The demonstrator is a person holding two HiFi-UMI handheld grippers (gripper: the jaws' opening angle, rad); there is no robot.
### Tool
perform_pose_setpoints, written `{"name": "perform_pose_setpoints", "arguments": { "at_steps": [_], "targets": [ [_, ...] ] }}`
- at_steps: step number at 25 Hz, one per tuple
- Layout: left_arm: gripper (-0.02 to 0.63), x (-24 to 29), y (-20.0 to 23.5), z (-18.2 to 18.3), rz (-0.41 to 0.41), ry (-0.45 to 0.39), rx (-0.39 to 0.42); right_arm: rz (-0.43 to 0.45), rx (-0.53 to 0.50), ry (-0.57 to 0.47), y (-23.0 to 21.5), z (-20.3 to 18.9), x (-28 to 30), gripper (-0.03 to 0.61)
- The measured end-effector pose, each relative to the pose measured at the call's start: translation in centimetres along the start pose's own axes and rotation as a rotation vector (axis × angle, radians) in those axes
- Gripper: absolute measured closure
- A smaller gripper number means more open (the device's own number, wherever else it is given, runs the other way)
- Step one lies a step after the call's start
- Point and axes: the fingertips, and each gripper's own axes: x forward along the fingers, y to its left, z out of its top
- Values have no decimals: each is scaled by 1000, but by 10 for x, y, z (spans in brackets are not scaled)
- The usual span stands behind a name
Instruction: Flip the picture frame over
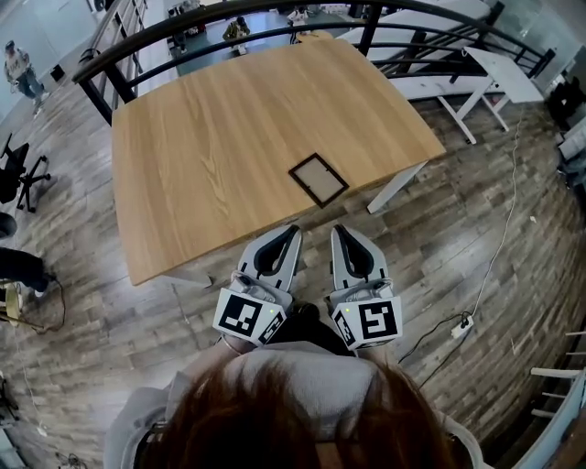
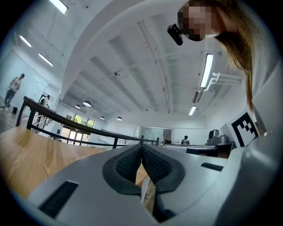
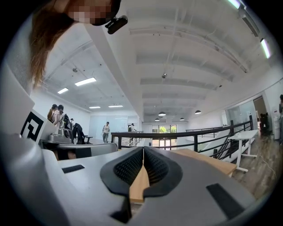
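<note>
A small dark-rimmed picture frame (image 1: 319, 179) lies flat on the wooden table (image 1: 229, 128), near its front edge. My left gripper (image 1: 295, 229) and right gripper (image 1: 336, 229) hang side by side just short of that edge, pointing at the table. Both are apart from the frame. The left gripper (image 2: 141, 148) has its jaws pressed together with nothing between them. The right gripper (image 3: 143, 152) is likewise shut and empty. The frame does not show in either gripper view, only the table top (image 3: 208, 160) beyond the jaws.
A black railing (image 1: 275, 27) curves round the table's far side. A white desk (image 1: 499, 73) stands at the right, a black office chair (image 1: 23, 174) at the left. A cable and power strip (image 1: 461, 325) lie on the wood floor. People stand in the distance.
</note>
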Motion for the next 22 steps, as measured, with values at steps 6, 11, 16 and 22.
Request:
{"name": "perform_pose_setpoints", "arguments": {
  "at_steps": [6, 11, 16, 22],
  "targets": [
    [606, 13, 12, -10, 46, 25, -21, 20, 19, 41, -17, -12, 14, 561],
    [606, 23, 19, -16, 78, 38, -34, 39, 92, 98, -35, -42, 35, 561],
    [606, 26, 23, -36, 100, 84, -48, 76, 485, 160, -63, -96, 56, 560],
    [606, 25, 34, -53, 136, 133, -55, 26, 827, 168, -99, -165, 84, 428]
  ]
}}
